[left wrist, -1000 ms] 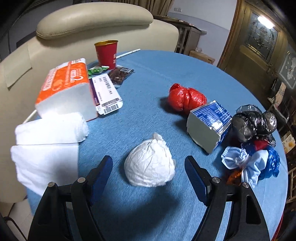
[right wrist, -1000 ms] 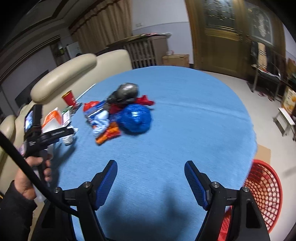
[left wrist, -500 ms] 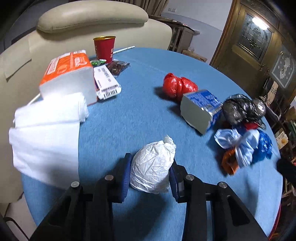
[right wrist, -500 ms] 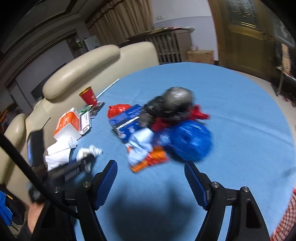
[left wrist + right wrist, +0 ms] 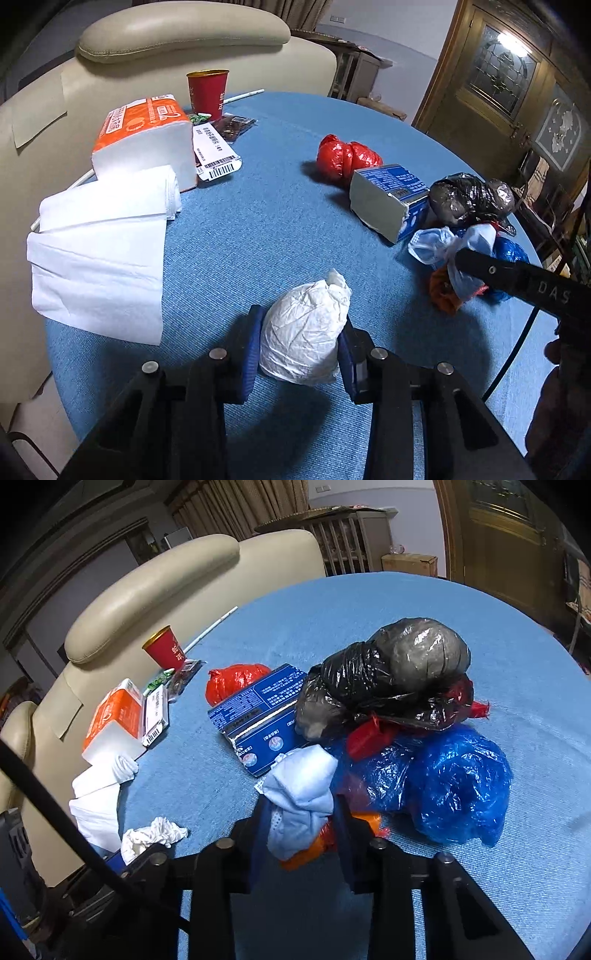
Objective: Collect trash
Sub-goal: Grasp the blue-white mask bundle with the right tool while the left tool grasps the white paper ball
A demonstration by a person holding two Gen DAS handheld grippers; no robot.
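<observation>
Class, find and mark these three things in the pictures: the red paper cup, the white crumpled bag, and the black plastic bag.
red paper cup (image 5: 207,94), left wrist view, on its side wall.
white crumpled bag (image 5: 303,330), left wrist view, on its bulging middle.
black plastic bag (image 5: 388,675), right wrist view, on its upper surface.

Dim indoor light, a bright lamp glow (image 5: 511,37) at upper right of the left view, soft shadows on the counter (image 5: 258,229), dark bowed fisheye corners, sharp focus
</observation>
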